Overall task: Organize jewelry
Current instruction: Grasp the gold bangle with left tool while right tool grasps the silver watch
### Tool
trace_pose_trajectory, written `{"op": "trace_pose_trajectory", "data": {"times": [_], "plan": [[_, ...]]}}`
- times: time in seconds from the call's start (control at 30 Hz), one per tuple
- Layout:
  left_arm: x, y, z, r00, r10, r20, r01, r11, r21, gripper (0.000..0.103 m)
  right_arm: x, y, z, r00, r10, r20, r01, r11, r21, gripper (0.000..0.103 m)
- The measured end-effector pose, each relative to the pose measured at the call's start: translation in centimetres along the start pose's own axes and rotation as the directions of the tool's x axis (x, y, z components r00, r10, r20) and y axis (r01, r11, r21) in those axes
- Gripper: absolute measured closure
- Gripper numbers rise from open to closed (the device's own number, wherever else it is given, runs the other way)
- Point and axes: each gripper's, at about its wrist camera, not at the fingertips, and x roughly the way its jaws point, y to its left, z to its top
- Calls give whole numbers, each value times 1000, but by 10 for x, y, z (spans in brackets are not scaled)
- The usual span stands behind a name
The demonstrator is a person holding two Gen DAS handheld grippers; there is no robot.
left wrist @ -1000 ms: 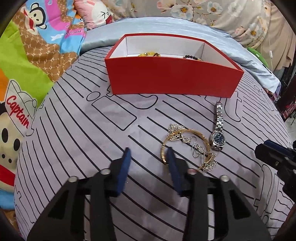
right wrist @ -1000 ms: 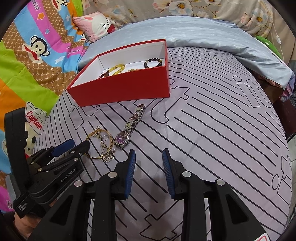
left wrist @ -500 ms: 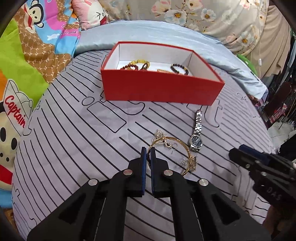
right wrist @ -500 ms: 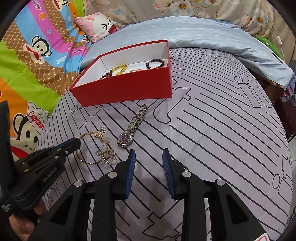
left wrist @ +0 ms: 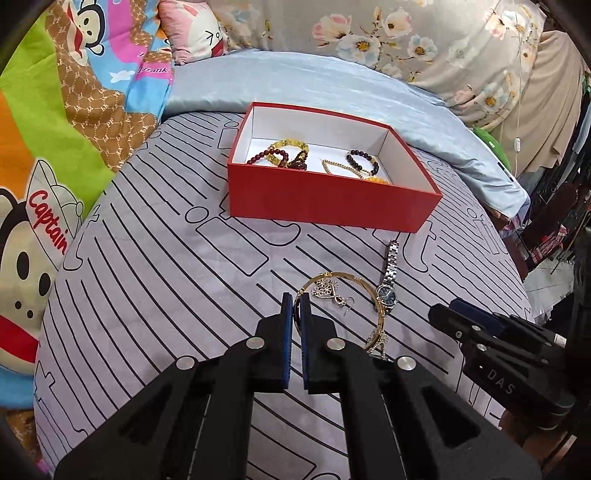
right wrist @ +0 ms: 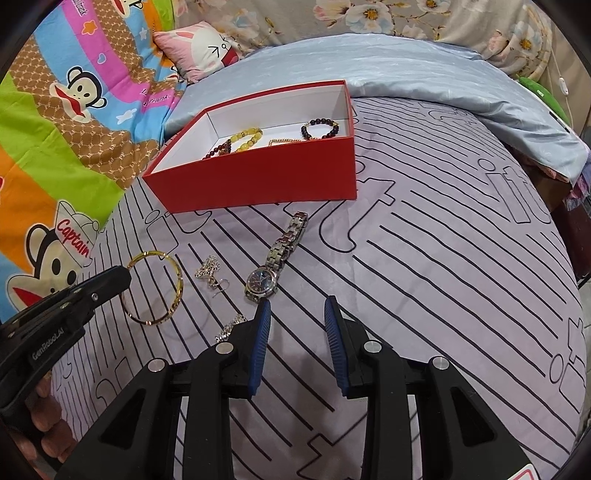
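My left gripper (left wrist: 295, 301) is shut on the near rim of a gold bangle (left wrist: 354, 280) and holds it just above the bed; the bangle also shows in the right wrist view (right wrist: 173, 280). A flower-shaped earring (right wrist: 210, 271) and a silver watch (right wrist: 275, 266) lie beside it. A second earring (right wrist: 229, 328) lies by my right gripper (right wrist: 297, 306), which is open and empty just near the watch. The red box (left wrist: 332, 199) with white lining stands farther back and holds several bead bracelets (left wrist: 288, 151).
The striped lilac bedsheet (right wrist: 443, 258) spreads to the right. A pale blue quilt (left wrist: 332, 85) and a pink pillow (left wrist: 195, 29) lie behind the box. A cartoon blanket (left wrist: 55, 147) runs along the left. The bed edge drops off at far right.
My left gripper closed on the bangle's rim and lifted it to the left, away from the earrings. The right gripper stayed open and barely moved.
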Motion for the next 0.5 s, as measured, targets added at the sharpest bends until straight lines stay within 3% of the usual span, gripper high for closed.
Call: {"op": "trace_pose_trajectory", "data": {"times": [0.5], "plan": [[17,20,-4,999,42,-32,-43,999,-16,100,42,25,7,999,11,-52,-12,1000,-23,73]]}}
